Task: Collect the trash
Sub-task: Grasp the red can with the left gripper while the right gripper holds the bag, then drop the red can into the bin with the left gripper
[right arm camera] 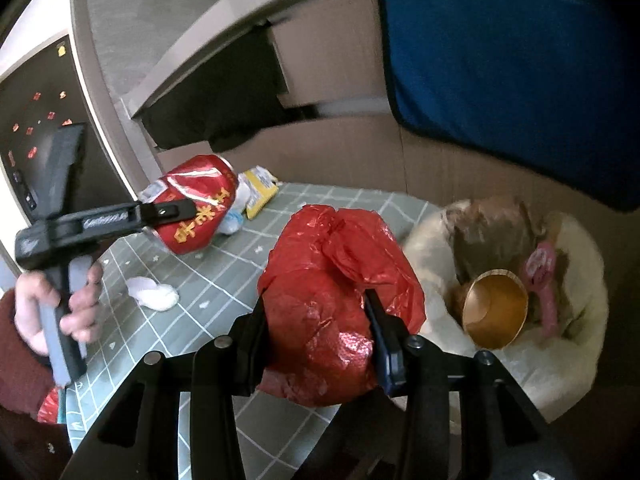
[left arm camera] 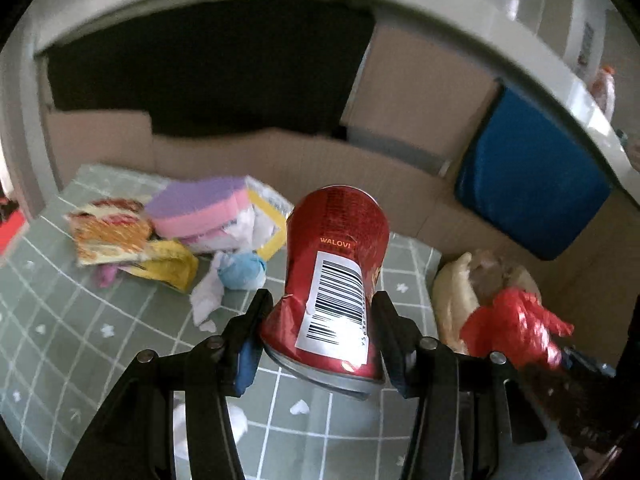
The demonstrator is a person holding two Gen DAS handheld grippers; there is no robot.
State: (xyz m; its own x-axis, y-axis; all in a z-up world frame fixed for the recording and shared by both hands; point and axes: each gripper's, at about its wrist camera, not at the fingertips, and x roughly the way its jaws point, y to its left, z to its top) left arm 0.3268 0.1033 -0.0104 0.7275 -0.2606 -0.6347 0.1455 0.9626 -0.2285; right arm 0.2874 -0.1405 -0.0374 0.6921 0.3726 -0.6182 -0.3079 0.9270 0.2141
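Note:
A dented red drink can (left arm camera: 336, 240) with a white barcode label hangs above the green checked tablecloth (left arm camera: 80, 320), and my left gripper (left arm camera: 322, 300) is shut on its lower half. The right wrist view shows the same can (right arm camera: 196, 200) at the left, with a black finger (right arm camera: 168, 210) across it and a person's hand (right arm camera: 76, 308) on the handle. My right gripper (right arm camera: 316, 300) is shut on a crumpled red plastic bag (right arm camera: 340, 248) at the table's right edge. This bag (left arm camera: 516, 320) also shows at the right of the left wrist view.
A pile lies at the table's back left: a purple and pink sponge (left arm camera: 200, 208), snack wrappers (left arm camera: 108, 236) and tissues (left arm camera: 240, 272). A white-lined bin (right arm camera: 560, 360) beside the table holds a gold cup (right arm camera: 496, 312). Cardboard (left arm camera: 320, 168) and a blue panel (left arm camera: 528, 184) stand behind.

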